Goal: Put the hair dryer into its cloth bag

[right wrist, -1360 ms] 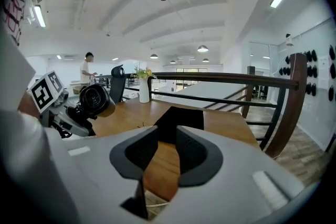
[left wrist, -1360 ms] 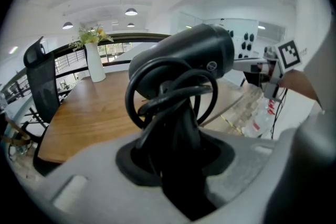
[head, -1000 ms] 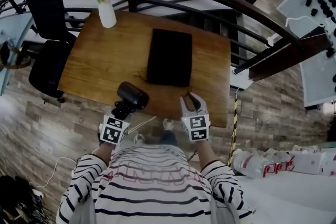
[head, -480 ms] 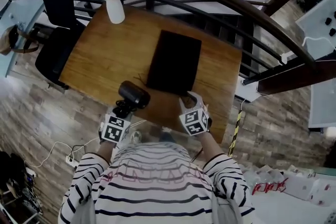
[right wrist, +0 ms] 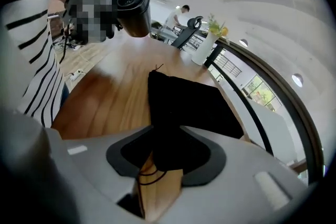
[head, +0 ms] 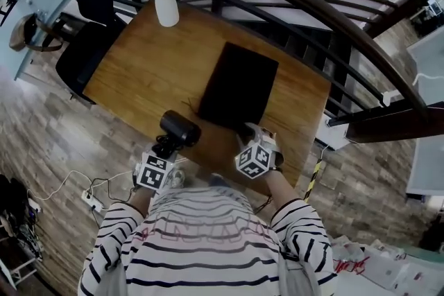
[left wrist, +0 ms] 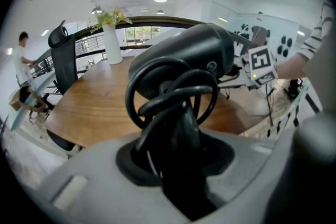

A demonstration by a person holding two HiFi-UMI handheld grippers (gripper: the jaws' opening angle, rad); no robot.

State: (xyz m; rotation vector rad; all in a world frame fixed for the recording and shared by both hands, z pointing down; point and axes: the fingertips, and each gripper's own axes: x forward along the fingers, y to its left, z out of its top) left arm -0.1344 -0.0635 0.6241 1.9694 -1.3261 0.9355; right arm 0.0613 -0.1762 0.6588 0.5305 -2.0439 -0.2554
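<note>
Subject: loading of the hair dryer (head: 180,128) into the cloth bag (head: 239,86), observed at the near edge of the wooden table (head: 139,73).

1. The left gripper (head: 165,147) is clamping the hair dryer by its handle, jaws closed on it with the cord (left wrist: 173,94) looped around the handle. The dryer is being carried above the table's near edge, body uppermost and nozzle end facing across toward the bag. Gripping at the handle is leaving the bulky head free, presumably so that end can enter the bag first.

2. The cloth bag is lying flat on the table, beyond the dryer and to its right. Its near end, where the drawstring (right wrist: 149,176) is trailing, is facing the person; this is judged to be the mouth.

3. The right gripper (right wrist: 165,147) is standing spread wide, its jaws having just been opening. The near corner of the bag is sitting between them, but the pads are not pressing on it, so nothing is held. The gripper is angling down onto that corner, apparently preparing to pinch one layer and lift the mouth.

4. A vase (head: 166,8) of flowers is standing at the far corner, well apart from the work.

5. Assessment: the bag is not yet opened and insertion is not yet begun. Risk: pinching both layers would be keeping the mouth shut
</note>
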